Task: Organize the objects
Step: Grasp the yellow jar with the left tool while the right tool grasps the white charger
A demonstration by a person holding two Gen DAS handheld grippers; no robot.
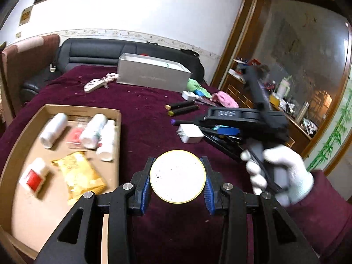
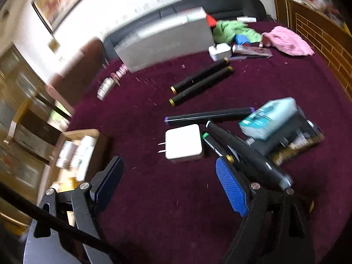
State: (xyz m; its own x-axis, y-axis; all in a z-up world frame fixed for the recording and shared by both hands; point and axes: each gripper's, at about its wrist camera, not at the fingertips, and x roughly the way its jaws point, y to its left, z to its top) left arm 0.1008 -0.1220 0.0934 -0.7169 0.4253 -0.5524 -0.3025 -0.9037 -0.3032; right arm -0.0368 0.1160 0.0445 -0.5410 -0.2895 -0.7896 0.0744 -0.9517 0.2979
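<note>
So the left gripper [image 1: 177,183] is clamped on a round white tin with a gold rim [image 1: 177,176], held above the maroon-covered counter [image 1: 143,114] just right of the shallow cardboard tray [image 1: 26,132] with white bottles [image 1: 92,129] and a yellow packet [image 1: 79,173]. The right gripper [image 2: 169,187] has its jaws spread wide with nothing between them, hovering near the white square plug charger [image 2: 183,141] and black marker pens [image 2: 202,81].
</note>
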